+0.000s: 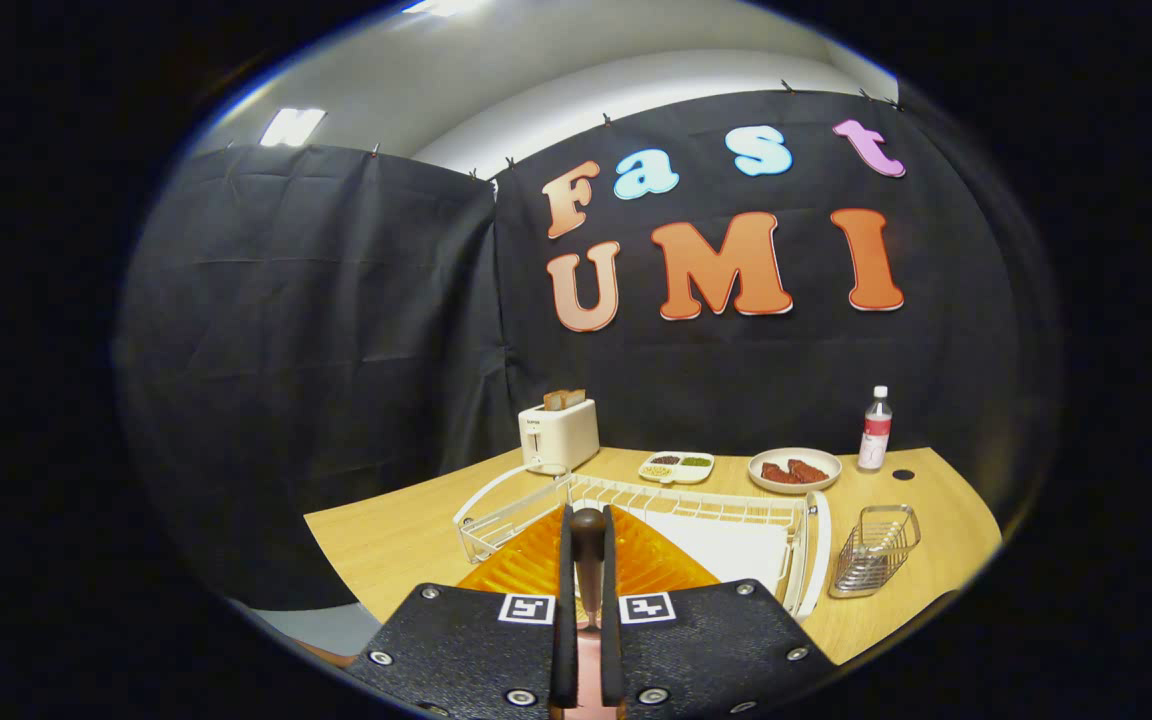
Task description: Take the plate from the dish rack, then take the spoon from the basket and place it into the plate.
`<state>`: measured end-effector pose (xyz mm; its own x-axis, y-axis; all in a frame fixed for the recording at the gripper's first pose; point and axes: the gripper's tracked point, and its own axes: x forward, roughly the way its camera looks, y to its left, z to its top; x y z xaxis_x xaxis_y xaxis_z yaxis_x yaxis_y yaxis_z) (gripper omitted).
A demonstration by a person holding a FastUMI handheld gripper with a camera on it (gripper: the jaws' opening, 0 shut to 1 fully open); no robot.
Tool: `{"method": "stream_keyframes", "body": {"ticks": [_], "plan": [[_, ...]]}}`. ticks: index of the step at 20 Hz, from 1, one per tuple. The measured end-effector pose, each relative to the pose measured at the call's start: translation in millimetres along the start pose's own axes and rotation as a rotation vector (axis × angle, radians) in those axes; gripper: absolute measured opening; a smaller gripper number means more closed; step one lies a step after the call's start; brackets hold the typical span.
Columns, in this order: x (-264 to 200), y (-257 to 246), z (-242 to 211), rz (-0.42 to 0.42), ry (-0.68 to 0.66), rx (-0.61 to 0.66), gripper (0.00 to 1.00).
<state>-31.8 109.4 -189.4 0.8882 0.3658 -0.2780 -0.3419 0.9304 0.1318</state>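
Orange and ribbed, the plate (536,570) lies just under your tool (588,560), partly over the white dish rack (636,500) on the bench (396,540). Your tool is narrow, both fingers pressing on the brown handle of the spoon (588,560), which stands upright between them. The wire basket (874,550) sits right of the rack. Beyond are a toaster (558,435) and a bottle (875,430).

A light wooden table (406,540) carried a white wire dish rack (526,505) at its centre, a white toaster (559,434) at eleven o'clock from the rack, a divided snack dish (677,467) at twelve, a bowl (795,470) and a bottle (875,429) at one, and a wire basket (874,550) at three.
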Motion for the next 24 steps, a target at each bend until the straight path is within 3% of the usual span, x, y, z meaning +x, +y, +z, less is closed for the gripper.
{"method": "stream_keyframes", "body": {"ticks": [7,15,24], "plan": [[-7,-6,-41,0.004,0.066,0.013,0.09],[-40,-14,-56,0.039,0.058,0.030,0.09],[-50,-35,-110,-0.022,0.219,0.016,0.15]]}}
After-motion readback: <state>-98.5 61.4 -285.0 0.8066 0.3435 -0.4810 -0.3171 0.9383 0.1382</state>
